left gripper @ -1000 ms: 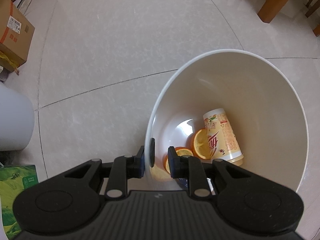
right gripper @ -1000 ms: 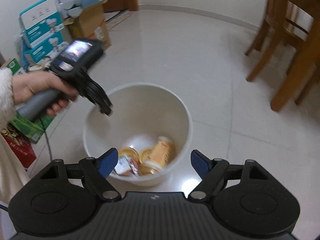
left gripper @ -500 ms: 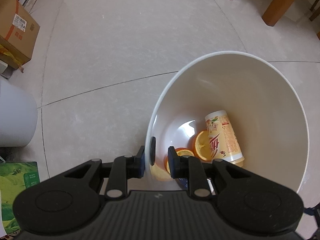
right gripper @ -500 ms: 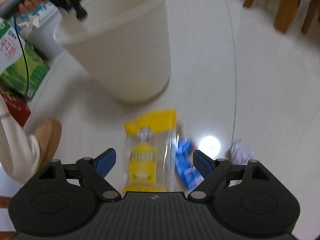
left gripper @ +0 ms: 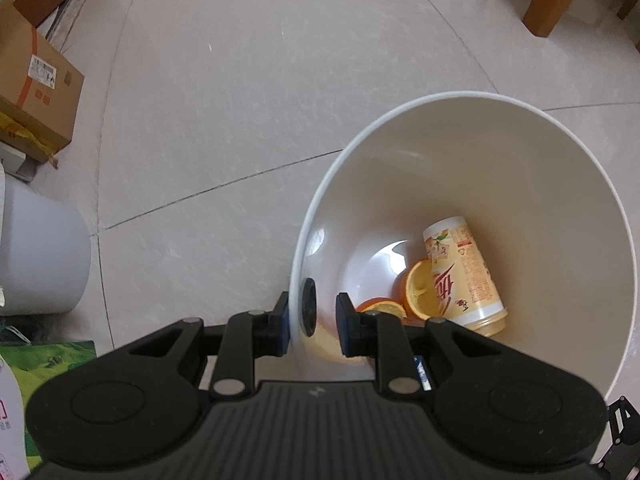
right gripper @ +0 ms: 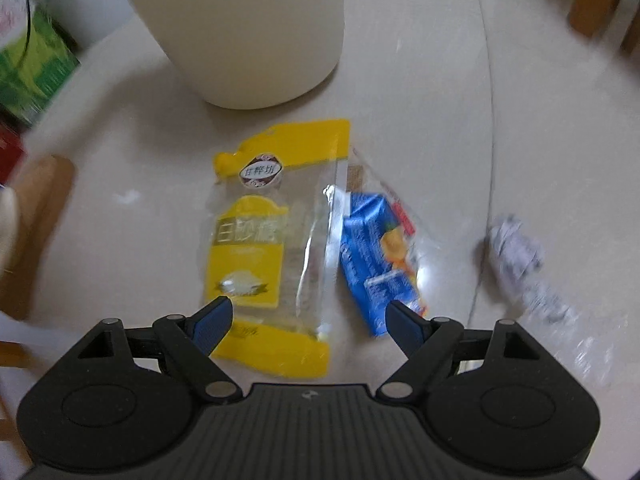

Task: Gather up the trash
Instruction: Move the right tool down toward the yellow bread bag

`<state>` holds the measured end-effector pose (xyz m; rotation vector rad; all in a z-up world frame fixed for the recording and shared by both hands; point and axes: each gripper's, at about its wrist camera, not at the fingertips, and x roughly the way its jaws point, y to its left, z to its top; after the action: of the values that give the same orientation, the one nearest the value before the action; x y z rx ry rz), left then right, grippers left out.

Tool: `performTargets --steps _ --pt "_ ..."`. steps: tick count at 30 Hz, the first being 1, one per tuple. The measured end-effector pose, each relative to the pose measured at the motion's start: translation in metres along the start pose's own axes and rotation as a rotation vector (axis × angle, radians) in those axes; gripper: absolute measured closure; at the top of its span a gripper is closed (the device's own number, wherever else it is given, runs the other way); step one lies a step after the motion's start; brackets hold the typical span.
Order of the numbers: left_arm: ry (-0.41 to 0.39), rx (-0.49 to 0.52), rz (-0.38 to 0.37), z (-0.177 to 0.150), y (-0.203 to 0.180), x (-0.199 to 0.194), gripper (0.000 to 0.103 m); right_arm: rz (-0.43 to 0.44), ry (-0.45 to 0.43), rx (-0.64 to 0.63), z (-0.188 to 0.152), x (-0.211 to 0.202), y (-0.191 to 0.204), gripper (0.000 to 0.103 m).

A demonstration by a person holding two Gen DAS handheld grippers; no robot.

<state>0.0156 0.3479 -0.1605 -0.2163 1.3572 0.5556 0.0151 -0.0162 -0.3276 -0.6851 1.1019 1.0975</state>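
My left gripper (left gripper: 312, 324) is shut on the near rim of the white trash bin (left gripper: 520, 168), one finger outside the wall and one inside. At the bin's bottom lie a pale drink bottle (left gripper: 464, 276) and orange halves (left gripper: 418, 288). In the right wrist view the same bin (right gripper: 248, 32) stands at the top. My right gripper (right gripper: 309, 307) hangs open low over the floor. A yellow and clear plastic bag (right gripper: 256, 240) lies flat between and ahead of its fingers. A blue carton (right gripper: 372, 252) rests beside the bag, and a crumpled paper (right gripper: 516, 248) lies further right.
Cardboard boxes (left gripper: 36, 92), a grey bin (left gripper: 40, 256) and a green carton (left gripper: 52, 360) stand to the left of the white bin. Wooden furniture legs (left gripper: 552, 0) are at the far right. A brown slipper (right gripper: 36, 216) sits left of the yellow bag.
My right gripper has dropped from above the bin to just over the yellow bag and blue carton on the floor. The left gripper has kept its hold on the bin's rim.
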Motion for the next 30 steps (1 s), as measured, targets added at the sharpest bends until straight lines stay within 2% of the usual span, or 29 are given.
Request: performTargets --steps 4,7,10,13,19,22,23,26,28,30 --pt "0.0 0.005 0.003 0.0 -0.001 0.001 0.083 -0.087 -0.046 -0.136 -0.001 0.015 0.041 0.016" --pt "-0.001 0.006 0.003 0.0 0.0 0.001 0.083 -0.088 -0.082 -0.249 -0.004 0.022 0.069 0.016" --pt "-0.004 0.015 0.012 0.0 -0.002 0.001 0.083 -0.031 -0.056 -0.223 -0.005 0.022 0.075 0.016" --pt "-0.007 0.035 0.024 -0.001 -0.005 0.004 0.083 -0.084 -0.004 -0.164 -0.004 0.026 0.07 0.016" --pt "-0.007 0.001 0.01 0.002 0.0 0.007 0.083 -0.162 0.061 0.079 0.019 0.018 0.05 0.016" --pt "-0.017 0.03 0.042 0.001 -0.006 0.011 0.083 -0.188 0.059 0.307 0.028 0.006 0.039 0.015" --pt "-0.019 0.037 0.053 0.0 -0.007 0.013 0.083 -0.168 0.056 0.394 0.027 0.0 0.035 0.014" --pt "-0.032 0.054 0.061 -0.003 -0.008 0.014 0.083 -0.216 0.007 0.634 0.015 -0.022 0.036 0.012" --pt "-0.023 0.041 0.03 -0.004 -0.003 0.013 0.083 -0.2 -0.037 0.753 0.002 -0.03 0.039 0.011" --pt "-0.004 -0.009 -0.03 -0.004 0.008 0.01 0.085 -0.158 -0.045 0.841 -0.012 -0.024 0.037 0.01"
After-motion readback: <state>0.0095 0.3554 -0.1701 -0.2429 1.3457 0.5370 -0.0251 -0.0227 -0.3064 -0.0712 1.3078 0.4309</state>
